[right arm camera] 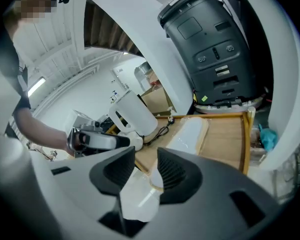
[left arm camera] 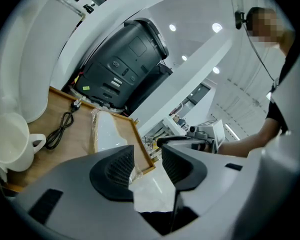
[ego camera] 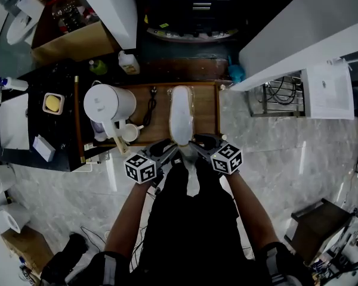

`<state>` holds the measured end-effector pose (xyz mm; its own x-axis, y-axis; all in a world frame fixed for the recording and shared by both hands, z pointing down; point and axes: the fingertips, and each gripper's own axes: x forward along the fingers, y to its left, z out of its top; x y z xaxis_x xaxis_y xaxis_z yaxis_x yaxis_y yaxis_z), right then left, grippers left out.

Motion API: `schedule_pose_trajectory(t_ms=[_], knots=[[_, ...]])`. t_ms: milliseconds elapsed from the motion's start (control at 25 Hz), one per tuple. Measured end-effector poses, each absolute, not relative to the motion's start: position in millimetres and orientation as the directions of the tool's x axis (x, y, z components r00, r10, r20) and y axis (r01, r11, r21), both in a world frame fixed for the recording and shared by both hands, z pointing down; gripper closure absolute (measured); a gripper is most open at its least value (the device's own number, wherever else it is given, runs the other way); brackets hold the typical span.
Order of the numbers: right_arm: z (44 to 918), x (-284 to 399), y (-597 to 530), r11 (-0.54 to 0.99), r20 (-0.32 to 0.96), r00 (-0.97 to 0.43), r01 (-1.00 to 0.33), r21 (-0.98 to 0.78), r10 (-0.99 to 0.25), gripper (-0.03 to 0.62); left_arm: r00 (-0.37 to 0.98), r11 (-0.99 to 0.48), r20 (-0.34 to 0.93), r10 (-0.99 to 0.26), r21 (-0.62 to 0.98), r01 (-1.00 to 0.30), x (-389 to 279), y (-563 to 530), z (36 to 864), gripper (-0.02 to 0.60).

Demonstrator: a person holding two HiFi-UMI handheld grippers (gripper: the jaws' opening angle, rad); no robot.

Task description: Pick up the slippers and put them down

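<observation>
A pair of white slippers (ego camera: 180, 115) in clear plastic wrap lies lengthwise on the wooden tray (ego camera: 206, 109), its near end at the tray's front edge. Both grippers meet at that near end. My left gripper (ego camera: 169, 152) comes in from the left and my right gripper (ego camera: 198, 143) from the right. In the left gripper view the jaws (left arm camera: 147, 156) stand apart, with a crinkle of wrap by the left pad and the slippers (left arm camera: 107, 131) beyond. In the right gripper view the jaws (right arm camera: 146, 166) also stand apart, the slippers' (right arm camera: 190, 134) near end just past them, not pressed.
A white jug (ego camera: 107, 103), a white mug (ego camera: 130, 133) and a black cable (ego camera: 150, 103) share the tray's left half. A black appliance (left arm camera: 122, 64) stands behind the tray. White counters (ego camera: 304, 34) flank it, over a marble floor (ego camera: 286, 159).
</observation>
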<state>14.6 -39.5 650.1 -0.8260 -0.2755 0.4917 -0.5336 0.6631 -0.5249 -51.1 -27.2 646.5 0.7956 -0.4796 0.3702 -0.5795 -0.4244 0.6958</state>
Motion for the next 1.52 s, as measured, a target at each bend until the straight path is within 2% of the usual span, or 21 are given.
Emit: schedule_pose_trajectory(t_ms=[320,440,640,880,1160,1520], knots=[[692,19,-55,0.619,0.541,-0.804,-0.561,-0.550,-0.247,0.361,0.770,-0.333,0.443,-0.459,0.718,-0.612,-53,-48,700,0.319],[711,23,-61,0.584,0.563,-0.784,-0.593,-0.554,-0.261,0.353,0.760,-0.301,0.479,-0.438,0.719,-0.627,-56,-52,721,0.304],[737,29,-70,0.503,0.594,-0.757,-0.638,-0.583,-0.272,0.339,0.757,-0.270,0.529,-0.384,0.720,-0.639,-61,-53,747,0.304],[757,27,-76,0.429,0.620,-0.749,-0.652,-0.625,-0.235,0.336,0.777,-0.202,0.528,-0.344,0.766,-0.610,-61,-62,764,0.304],[772,28,-75,0.356,0.615,-0.760,-0.645,-0.676,-0.210,0.336,0.784,-0.215,0.553,-0.280,0.760,-0.613,-50,-63,776,0.304],[783,11,-71,0.378,0.648,-0.752,-0.640,-0.670,-0.124,0.344,0.776,-0.174,0.606,-0.174,0.757,-0.630,-45,-60,789,0.320]])
